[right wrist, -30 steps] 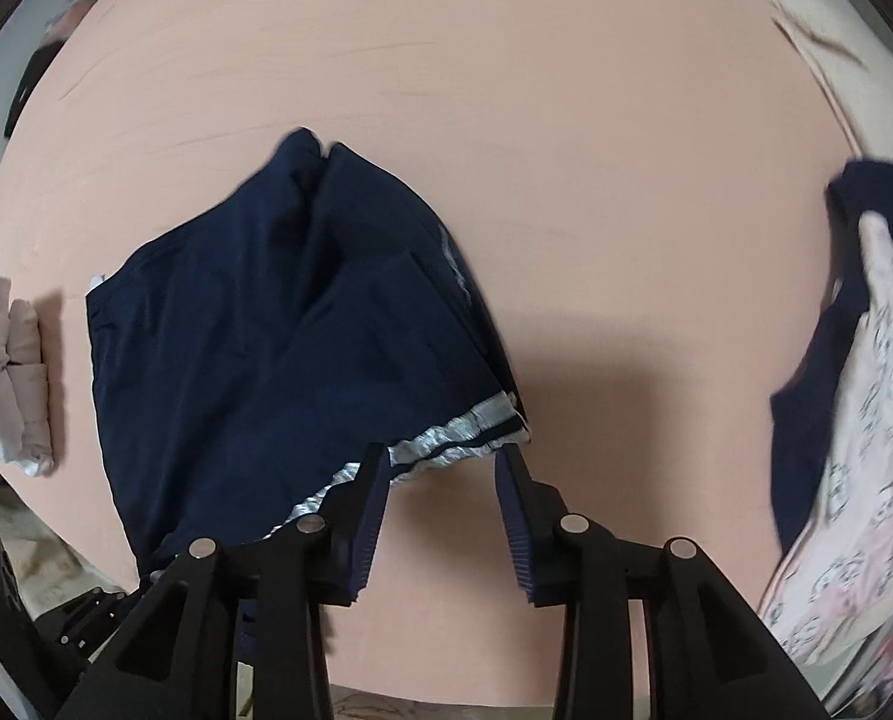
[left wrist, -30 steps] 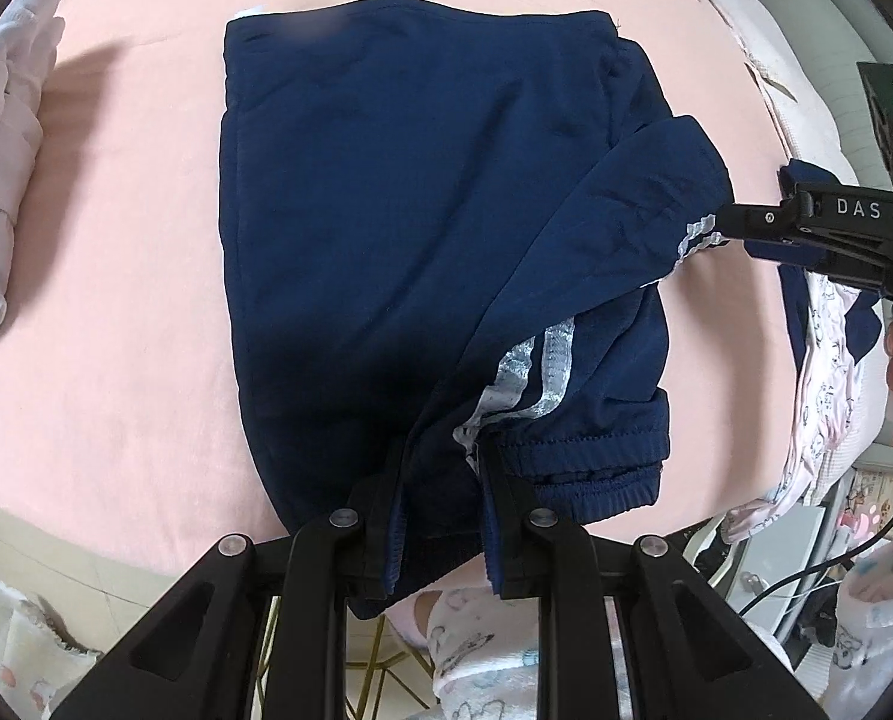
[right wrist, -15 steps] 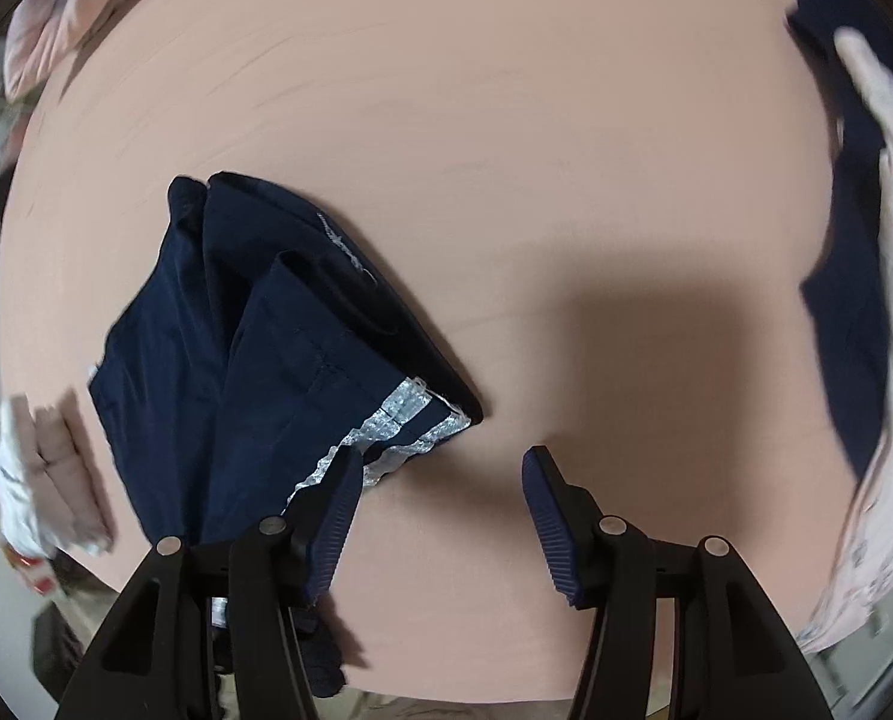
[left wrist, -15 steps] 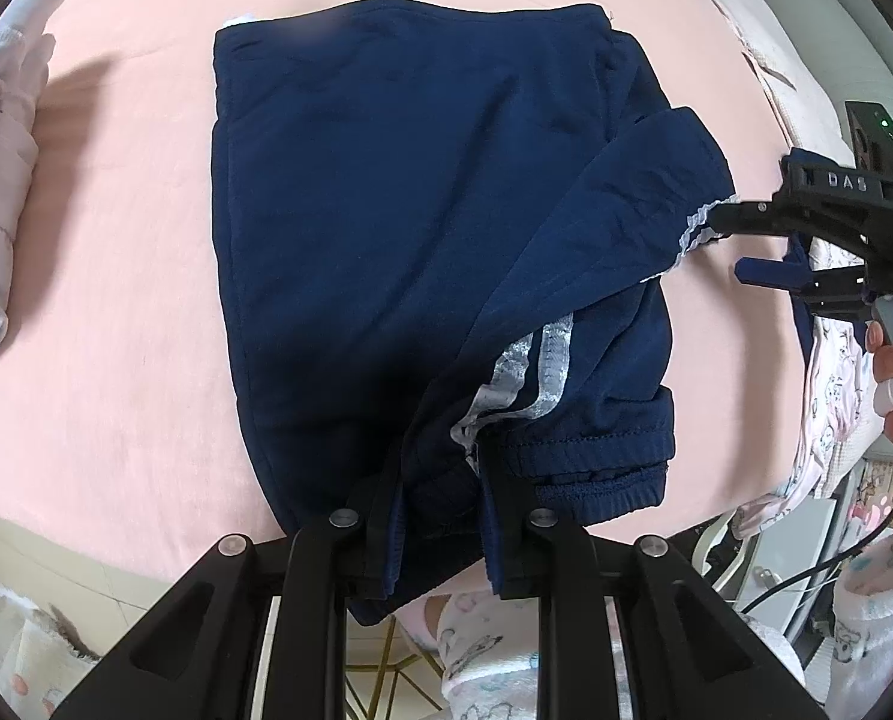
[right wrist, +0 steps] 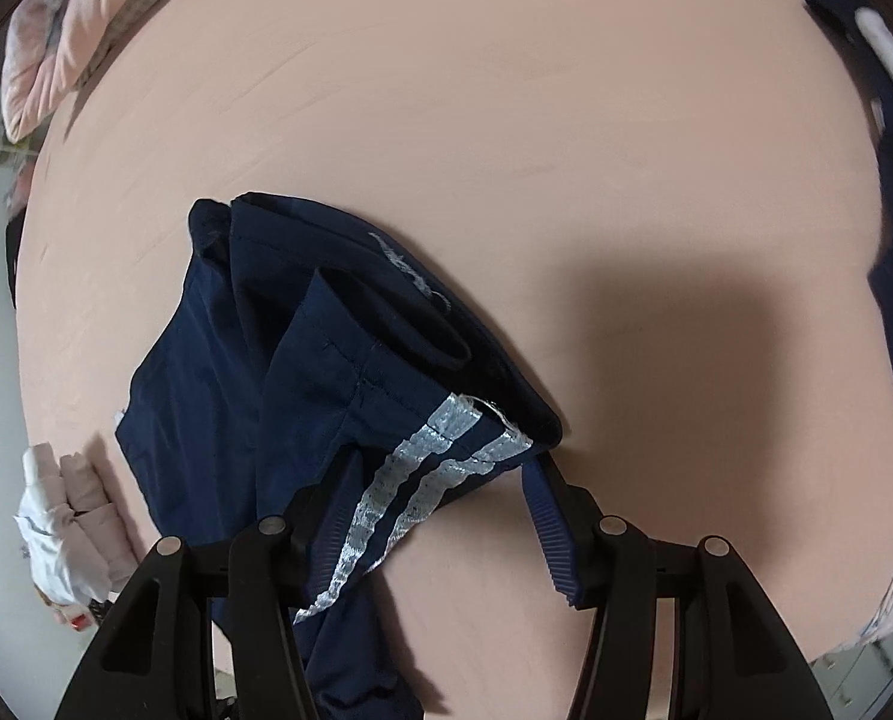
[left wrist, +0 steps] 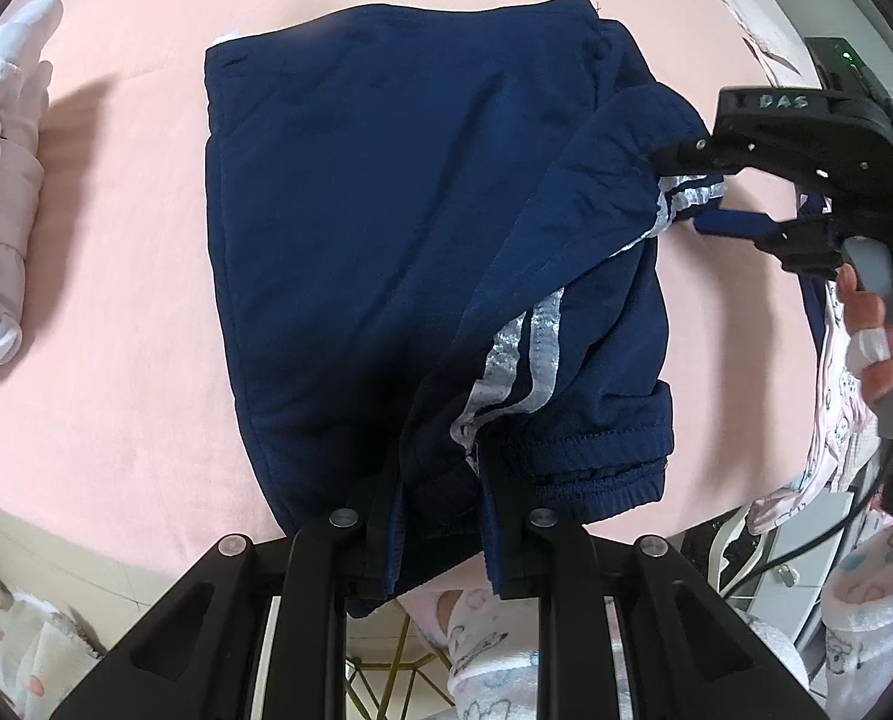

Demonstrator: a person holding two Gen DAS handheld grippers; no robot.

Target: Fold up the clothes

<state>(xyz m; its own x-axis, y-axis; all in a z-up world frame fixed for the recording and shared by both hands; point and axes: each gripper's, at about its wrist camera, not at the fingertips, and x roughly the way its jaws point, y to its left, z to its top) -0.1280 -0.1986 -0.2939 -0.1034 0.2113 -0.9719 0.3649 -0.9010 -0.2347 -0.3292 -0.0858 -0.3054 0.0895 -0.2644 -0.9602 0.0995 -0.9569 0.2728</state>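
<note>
Navy blue track shorts with silver-white side stripes lie mid-frame on the pink bed sheet, near edge bunched and raised.

Left claw is clamped on the waistband end at lower centre. Right claw is closing around the striped hem corner; the cloth sits between the pads, the right-hand pad not yet pressing.

Judgement: take the hem deep in the pads, catching both layers, before lifting; keep both corners level so the fold lands square.

Left wrist view alone shows the whole garment, the person's fingers on the right claw's handle and the white folded garment at left edge. Right wrist view alone shows the gap at the right pad.
</note>
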